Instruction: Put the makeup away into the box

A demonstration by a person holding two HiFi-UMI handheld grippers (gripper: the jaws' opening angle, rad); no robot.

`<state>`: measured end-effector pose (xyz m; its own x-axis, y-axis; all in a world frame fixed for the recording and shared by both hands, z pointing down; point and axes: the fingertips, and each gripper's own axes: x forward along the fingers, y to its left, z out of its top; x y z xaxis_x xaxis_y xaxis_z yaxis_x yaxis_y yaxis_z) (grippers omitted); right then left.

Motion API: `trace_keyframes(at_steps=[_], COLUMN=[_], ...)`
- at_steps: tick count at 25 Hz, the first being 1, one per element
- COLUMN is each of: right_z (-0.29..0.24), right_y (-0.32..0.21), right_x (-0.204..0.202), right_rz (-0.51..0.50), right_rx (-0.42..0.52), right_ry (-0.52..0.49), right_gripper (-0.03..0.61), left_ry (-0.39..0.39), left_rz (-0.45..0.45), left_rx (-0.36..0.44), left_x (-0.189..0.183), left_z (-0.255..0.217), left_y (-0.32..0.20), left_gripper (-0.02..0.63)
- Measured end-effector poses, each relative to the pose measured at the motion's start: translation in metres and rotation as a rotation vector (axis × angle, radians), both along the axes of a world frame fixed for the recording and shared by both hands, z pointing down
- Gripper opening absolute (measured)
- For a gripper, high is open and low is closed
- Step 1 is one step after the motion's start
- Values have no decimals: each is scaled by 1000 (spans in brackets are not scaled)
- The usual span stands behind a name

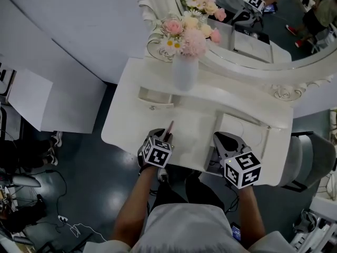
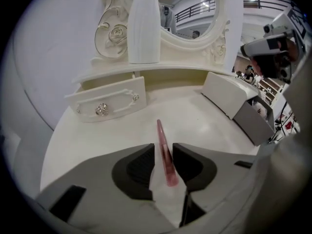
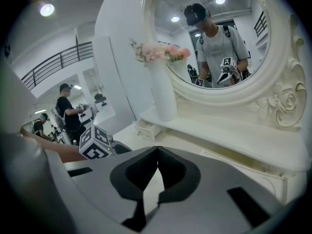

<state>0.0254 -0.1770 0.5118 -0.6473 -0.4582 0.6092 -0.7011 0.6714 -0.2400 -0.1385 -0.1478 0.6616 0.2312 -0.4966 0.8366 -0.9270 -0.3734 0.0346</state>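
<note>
One makeup item in sight: a thin pink stick (image 2: 160,133), lying on the white counter (image 2: 204,126), pointing away towards the back shelf. Left claw (image 2: 163,146) is low over it, jaws partly apart and straddling the stick's near half. A sliver of counter shows on either side of the stick, so I read the pads as not yet pressing. Right claw (image 3: 157,150) has its jaws together, tips meeting, with nothing between them; in the head view it hangs over the counter's right part, just beside the box (image 2: 253,126). Box stands on the right of the counter, well apart from the stick, with a white lid-like panel tilted up at its back. It looks open, but its inside is barely visible. A small drawer (image 2: 107,104) stands pulled out at the left, below the vase (image 2: 143,28); neither seems involved. Step in hand, as I judge it: the pick-up of the stick, with nothing put away yet. Next move calls for closing the left jaws squarely on the stick, lifting it clear, carrying it right and lowering it into the box. Risks: a thin round stick may roll or pivot if pinched off-centre, and the right claw sits near the drop path.
</note>
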Motion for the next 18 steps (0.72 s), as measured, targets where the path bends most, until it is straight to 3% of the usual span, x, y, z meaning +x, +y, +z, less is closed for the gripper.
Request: trace_keyframes(at_steps=[7, 13, 18], right_z=[3, 1, -8], right_y=[3, 5, 8], right_x=[1, 13, 28], right_rz=[-5, 31, 94], right_rx=[-7, -3, 22], right_ry=[1, 4, -3], right_gripper=[0, 0, 0], left_ry=[-30, 20, 36], left_rz=[28, 32, 86], left_rx=[0, -18, 38], left_x=[8, 13, 22], left_z=[2, 0, -24], left_y=[3, 7, 4], left_gripper=[62, 56, 55])
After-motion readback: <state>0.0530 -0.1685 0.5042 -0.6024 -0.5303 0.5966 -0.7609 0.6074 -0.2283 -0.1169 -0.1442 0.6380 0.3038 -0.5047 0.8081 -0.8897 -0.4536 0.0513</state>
